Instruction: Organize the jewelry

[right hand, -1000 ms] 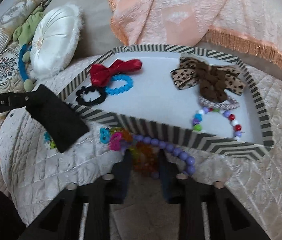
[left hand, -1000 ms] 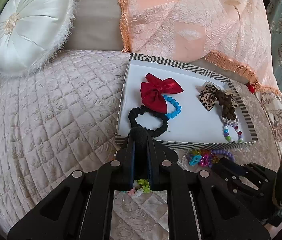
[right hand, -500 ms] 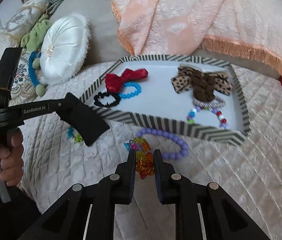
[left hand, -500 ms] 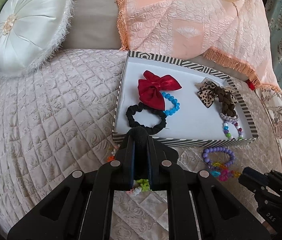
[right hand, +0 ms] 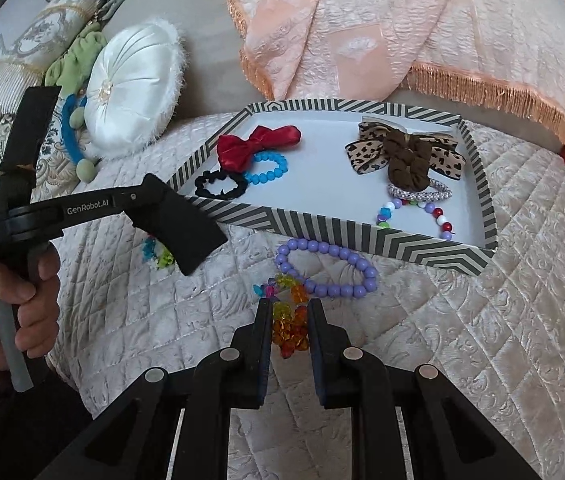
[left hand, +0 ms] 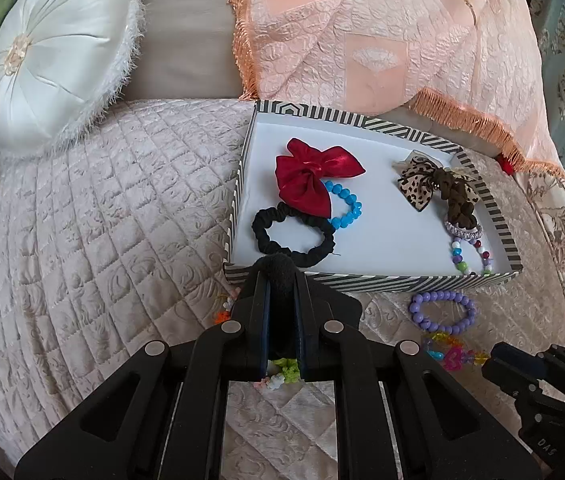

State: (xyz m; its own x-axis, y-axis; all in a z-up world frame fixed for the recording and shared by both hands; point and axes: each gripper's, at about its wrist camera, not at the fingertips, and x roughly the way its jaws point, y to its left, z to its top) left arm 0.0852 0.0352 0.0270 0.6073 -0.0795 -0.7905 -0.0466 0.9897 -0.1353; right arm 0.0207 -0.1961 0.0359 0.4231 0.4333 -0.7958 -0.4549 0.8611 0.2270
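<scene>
The striped tray lies on the quilted bed. It holds a red bow, a blue bead bracelet, a black scrunchie, a leopard bow and a multicoloured bead bracelet. My left gripper hovers at the tray's front left corner, shut on a black fabric piece. A flowery bracelet lies under it. My right gripper is shut on an orange and coloured crystal bracelet. That bracelet trails toward a purple bead bracelet on the quilt.
A round white cushion sits at the back left, and a peach fringed blanket lies behind the tray. A person's hand grips the left tool's handle. Bare quilt stretches left of the tray.
My right gripper has drawn back and up from the tray's front edge with the crystal bracelet. The purple bracelet now lies exposed on the quilt. The left gripper has stayed put.
</scene>
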